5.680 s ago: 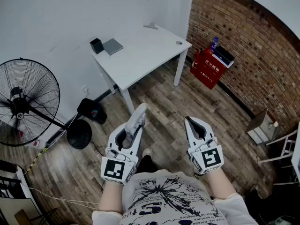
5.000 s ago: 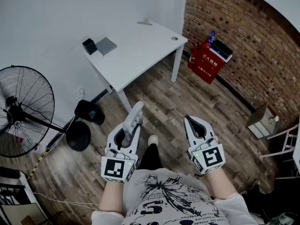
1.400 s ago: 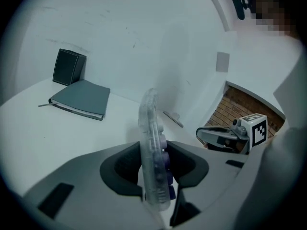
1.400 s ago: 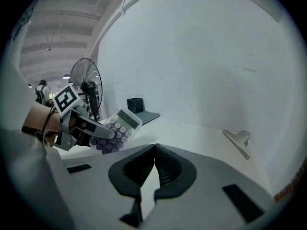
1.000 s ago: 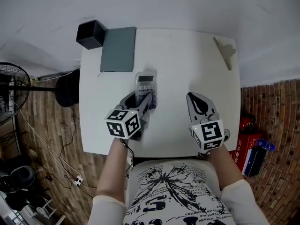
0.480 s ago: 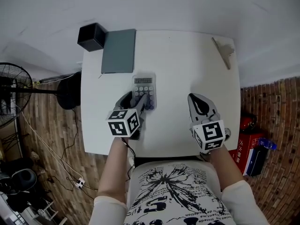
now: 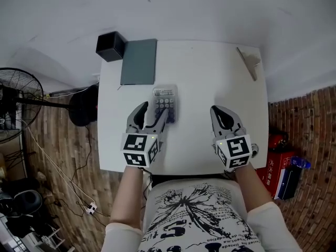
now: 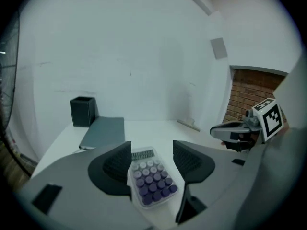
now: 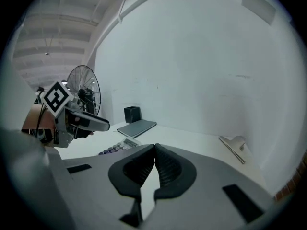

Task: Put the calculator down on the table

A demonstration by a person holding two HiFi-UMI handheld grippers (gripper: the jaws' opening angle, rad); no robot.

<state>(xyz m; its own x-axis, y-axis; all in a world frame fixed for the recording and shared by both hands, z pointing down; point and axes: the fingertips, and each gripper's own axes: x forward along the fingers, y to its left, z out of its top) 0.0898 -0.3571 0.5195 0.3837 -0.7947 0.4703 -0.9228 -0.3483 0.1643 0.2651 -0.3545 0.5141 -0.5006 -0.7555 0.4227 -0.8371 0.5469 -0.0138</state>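
The calculator (image 7: pixel 165 103), pale with purple keys, lies flat on the white table (image 7: pixel 210 77). In the left gripper view the calculator (image 8: pixel 151 178) shows below and between the pads, which do not touch it. My left gripper (image 7: pixel 153 113) hovers just over its near end, its jaws opening wide (image 8: pixel 151 148). To the right, my right gripper (image 7: pixel 219 111) hangs over bare tabletop, shut with nothing in it (image 9: pixel 154 148). From the right gripper view the calculator (image 9: pixel 117 147) is partly hidden behind the jaws.
A grey notebook (image 7: pixel 139 62) and a black box (image 7: pixel 110 46) sit at the table's far left corner. A metal clip (image 7: pixel 249 62) lies at the far right. The white wall runs behind the table. A standing fan (image 7: pixel 16 104) is left of it, a red case (image 7: pixel 278 172) right.
The left gripper's jaws have spread off the calculator and the gripper has lifted and drawn back slightly; the calculator stays flat on the table. The right gripper has kept still.
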